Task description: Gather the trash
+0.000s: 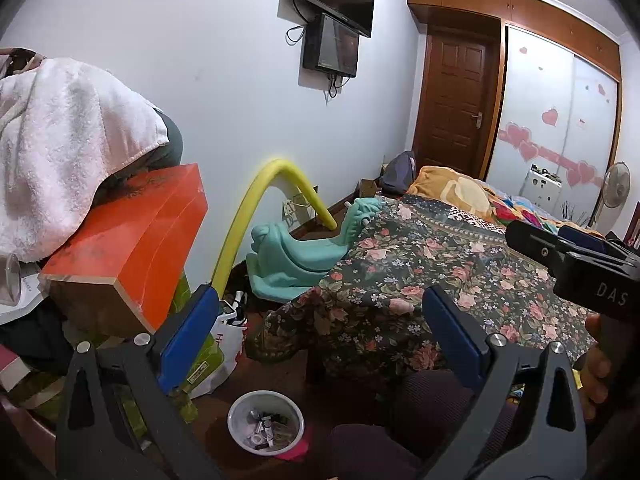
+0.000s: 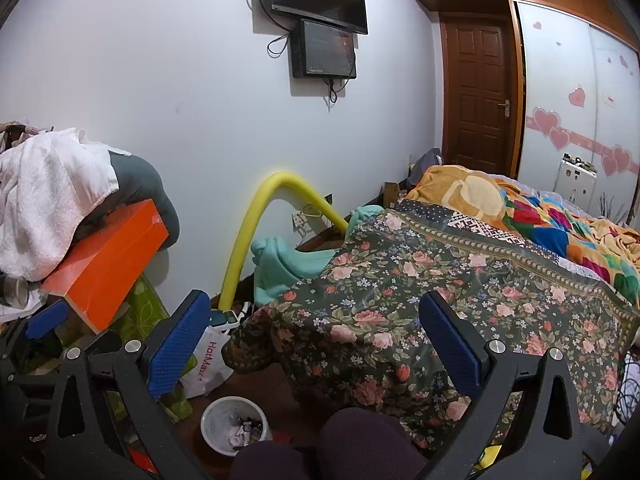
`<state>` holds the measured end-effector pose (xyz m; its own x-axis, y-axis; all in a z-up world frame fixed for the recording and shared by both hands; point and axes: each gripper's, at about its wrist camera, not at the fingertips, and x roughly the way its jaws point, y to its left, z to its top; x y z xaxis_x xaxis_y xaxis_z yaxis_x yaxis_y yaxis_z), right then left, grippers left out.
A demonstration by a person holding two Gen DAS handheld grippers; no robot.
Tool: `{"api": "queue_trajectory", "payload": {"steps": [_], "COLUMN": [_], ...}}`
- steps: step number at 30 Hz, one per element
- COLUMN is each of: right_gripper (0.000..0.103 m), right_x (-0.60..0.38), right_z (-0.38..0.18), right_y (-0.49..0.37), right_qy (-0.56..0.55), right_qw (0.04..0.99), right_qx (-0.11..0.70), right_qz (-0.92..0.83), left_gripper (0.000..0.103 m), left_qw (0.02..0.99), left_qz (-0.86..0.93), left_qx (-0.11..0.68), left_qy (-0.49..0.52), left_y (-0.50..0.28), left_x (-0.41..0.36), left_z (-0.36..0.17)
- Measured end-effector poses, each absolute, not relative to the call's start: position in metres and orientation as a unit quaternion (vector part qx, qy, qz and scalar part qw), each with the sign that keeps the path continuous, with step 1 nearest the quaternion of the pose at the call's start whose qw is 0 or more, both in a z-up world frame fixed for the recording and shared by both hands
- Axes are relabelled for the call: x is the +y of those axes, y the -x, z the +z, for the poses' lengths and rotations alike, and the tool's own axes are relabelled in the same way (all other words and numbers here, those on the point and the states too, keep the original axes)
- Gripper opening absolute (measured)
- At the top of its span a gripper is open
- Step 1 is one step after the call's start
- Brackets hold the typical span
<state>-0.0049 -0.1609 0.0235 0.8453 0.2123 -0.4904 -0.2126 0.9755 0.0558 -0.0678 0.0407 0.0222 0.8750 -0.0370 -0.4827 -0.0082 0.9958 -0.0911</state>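
Both of my tools are raised over my knees, empty, with nothing between the pads. My left hand-held gripper [image 1: 320, 340] stands wide apart, and my right hand-held gripper [image 2: 320, 344] is just as wide. The bin [image 1: 265, 423] sits on the floor below and between them, near the foot of the bed [image 1: 420, 280], just beside a white bag [image 2: 208, 364]. It is upright with its round mouth facing up, so it has no long axis to line up with; scraps already lie in its bottom.

I judge the step in hand to be finding the next scrap. I cannot make out any loose piece on the floor from here, so I would tip one camera down and sweep around the bin before committing. When I do drop something, I should come straight down over the mouth, not across the rim.
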Motion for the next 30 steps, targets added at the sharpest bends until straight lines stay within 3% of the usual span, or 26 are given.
{"api": "queue_trajectory", "payload": {"steps": [30], "right_gripper": [0.103], "right_x": [-0.171], "right_z": [0.023], "right_y": [0.003], "right_qy": [0.004], "right_qw": [0.959], "right_qx": [0.257], "right_qz": [0.118], "left_gripper": [0.102], "left_qw": [0.967], "left_qz": [-0.018], "left_qx": [0.250], "left_qy": [0.041], "left_y": [0.070], "left_x": [0.042], "left_z": [0.026]}}
